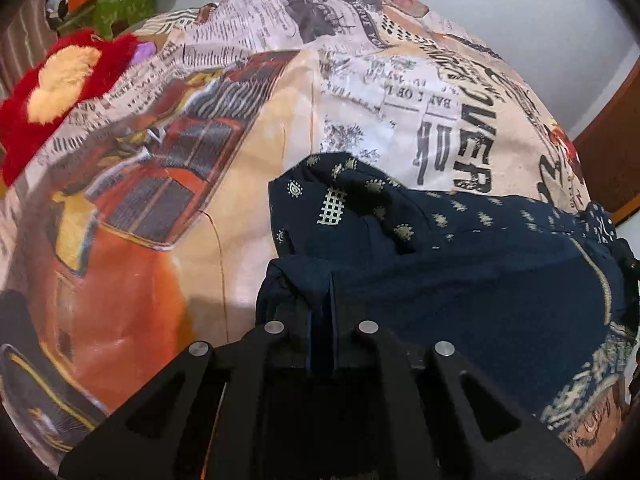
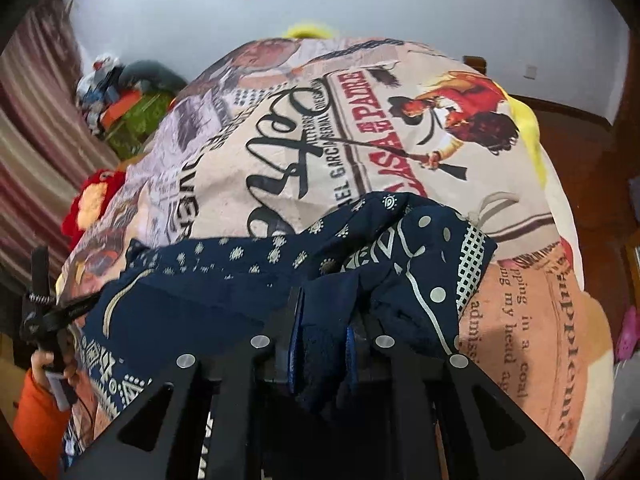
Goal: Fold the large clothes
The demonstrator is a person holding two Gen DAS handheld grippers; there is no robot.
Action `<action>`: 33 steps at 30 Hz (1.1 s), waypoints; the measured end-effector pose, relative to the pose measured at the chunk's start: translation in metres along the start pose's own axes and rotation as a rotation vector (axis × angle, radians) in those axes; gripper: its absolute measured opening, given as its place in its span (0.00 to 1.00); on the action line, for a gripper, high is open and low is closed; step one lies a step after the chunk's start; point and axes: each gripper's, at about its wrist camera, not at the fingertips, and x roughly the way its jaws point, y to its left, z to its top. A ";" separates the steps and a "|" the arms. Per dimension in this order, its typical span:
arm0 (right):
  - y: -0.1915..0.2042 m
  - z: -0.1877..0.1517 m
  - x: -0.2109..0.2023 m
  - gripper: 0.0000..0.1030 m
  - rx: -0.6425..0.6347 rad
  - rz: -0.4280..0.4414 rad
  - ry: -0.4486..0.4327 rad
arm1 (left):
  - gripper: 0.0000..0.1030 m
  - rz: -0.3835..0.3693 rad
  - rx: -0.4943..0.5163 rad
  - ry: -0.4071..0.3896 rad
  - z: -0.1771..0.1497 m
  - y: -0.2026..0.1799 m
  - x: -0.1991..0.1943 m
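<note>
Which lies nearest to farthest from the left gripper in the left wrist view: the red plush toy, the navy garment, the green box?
1. navy garment, clamped in the left gripper itself.
2. red plush toy, up left on the printed bedspread.
3. green box, beyond the bed, top left.

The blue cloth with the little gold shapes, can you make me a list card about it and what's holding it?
cloth: navy garment with pale gold print, bunched, not yet folded flat
lies on: bed cover printed with newspaper text and an orange car
left gripper: shut on one edge of the cloth
right gripper: shut on another bunched edge of it
between them: the cloth stretches across from one gripper to the other
nearby: red and yellow plush toy at the far left of the bed
</note>
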 end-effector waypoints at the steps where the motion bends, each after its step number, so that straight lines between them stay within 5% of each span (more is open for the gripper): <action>1: 0.001 0.001 -0.002 0.16 0.000 0.000 0.010 | 0.07 0.002 0.007 -0.001 0.001 -0.001 -0.006; 5: 0.006 0.002 -0.019 0.20 -0.013 -0.019 0.024 | 0.11 0.012 0.045 -0.033 0.007 -0.004 -0.039; 7: 0.011 0.001 -0.031 0.32 -0.025 -0.066 0.008 | 0.20 0.027 0.058 -0.052 0.008 -0.006 -0.055; 9: 0.015 0.000 -0.049 0.60 -0.051 -0.123 -0.048 | 0.46 0.062 0.073 -0.095 0.008 -0.009 -0.073; 10: 0.017 -0.002 -0.059 0.63 -0.063 -0.131 -0.081 | 0.49 0.068 0.090 -0.134 0.006 -0.012 -0.087; 15: 0.027 -0.012 -0.094 0.64 -0.099 -0.120 -0.112 | 0.62 0.044 0.157 -0.192 -0.004 -0.030 -0.122; 22: 0.059 -0.043 -0.101 0.72 -0.166 -0.084 -0.101 | 0.81 -0.023 0.282 -0.134 -0.044 -0.074 -0.120; 31: 0.091 -0.072 -0.034 0.77 -0.295 -0.133 0.037 | 0.83 0.122 0.450 -0.061 -0.062 -0.113 -0.057; 33: 0.093 -0.069 -0.017 0.77 -0.294 -0.148 0.073 | 0.90 0.122 0.451 -0.073 -0.056 -0.114 -0.051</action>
